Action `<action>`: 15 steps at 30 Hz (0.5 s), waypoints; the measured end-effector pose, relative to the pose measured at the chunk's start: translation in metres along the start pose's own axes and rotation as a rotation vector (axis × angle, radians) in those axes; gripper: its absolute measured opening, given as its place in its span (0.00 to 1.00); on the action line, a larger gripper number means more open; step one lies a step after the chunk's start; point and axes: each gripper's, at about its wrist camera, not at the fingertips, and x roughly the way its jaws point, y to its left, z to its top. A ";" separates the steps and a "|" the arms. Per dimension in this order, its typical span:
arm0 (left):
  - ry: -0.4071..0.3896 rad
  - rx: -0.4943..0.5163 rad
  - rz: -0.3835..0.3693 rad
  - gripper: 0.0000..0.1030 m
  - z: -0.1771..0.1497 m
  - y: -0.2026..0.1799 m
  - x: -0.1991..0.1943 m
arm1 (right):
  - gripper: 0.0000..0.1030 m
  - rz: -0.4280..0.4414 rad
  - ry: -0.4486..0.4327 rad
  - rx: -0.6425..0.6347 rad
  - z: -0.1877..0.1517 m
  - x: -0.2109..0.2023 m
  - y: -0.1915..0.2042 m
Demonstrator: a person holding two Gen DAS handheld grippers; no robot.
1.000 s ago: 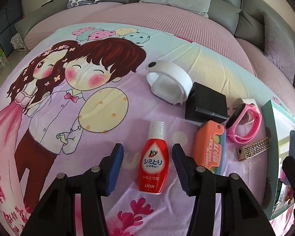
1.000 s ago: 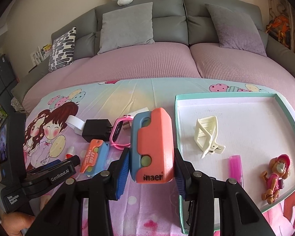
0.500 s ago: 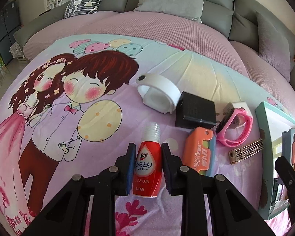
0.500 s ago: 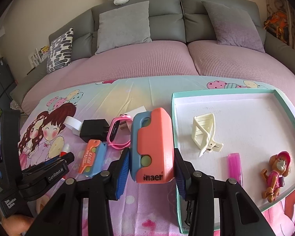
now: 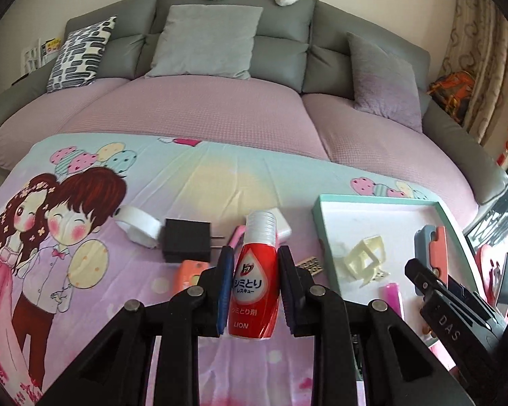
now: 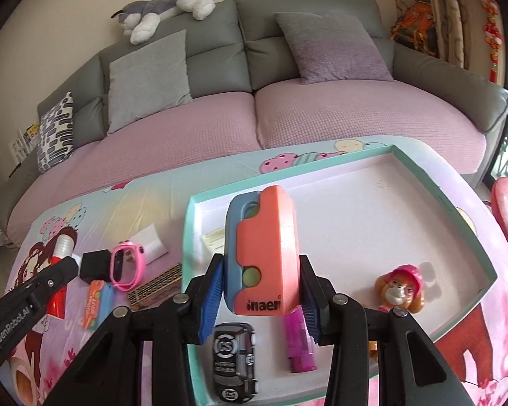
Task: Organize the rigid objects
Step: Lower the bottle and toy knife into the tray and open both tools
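Observation:
My left gripper (image 5: 254,267) is shut on a red bottle (image 5: 254,280) with a white cap and holds it upright above the cartoon-print cloth. My right gripper (image 6: 260,280) is shut on an orange-and-blue case (image 6: 264,250), which hangs over the left part of the teal-rimmed white tray (image 6: 423,176). In the left wrist view the tray's rim (image 5: 372,199) lies to the right, with the held case (image 5: 430,250) over it. The right wrist view shows the bottle (image 6: 62,247) at its left edge.
In the tray lie a cream clip (image 5: 362,260), a purple lighter (image 6: 299,348), a dog figurine (image 6: 401,287) and a black toy car (image 6: 235,362). On the cloth are a white tape holder (image 5: 139,225), a black charger (image 5: 186,242), a pink watch (image 6: 127,265), a small orange case (image 6: 96,299) and a gold bar (image 6: 154,287).
The left jaws closed on the red bottle and lifted it off the cloth toward the tray. The right gripper carried the orange-and-blue case to the right, over the tray.

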 end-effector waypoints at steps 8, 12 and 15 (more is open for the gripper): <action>0.012 0.162 -0.104 0.26 -0.009 -0.073 0.006 | 0.43 -0.157 -0.039 0.192 0.006 -0.011 -0.078; 0.013 0.223 -0.153 0.26 -0.018 -0.102 0.010 | 0.43 -0.291 -0.059 0.211 0.004 -0.016 -0.098; 0.030 0.257 -0.185 0.26 -0.026 -0.120 0.017 | 0.43 -0.335 -0.057 0.232 0.002 -0.015 -0.110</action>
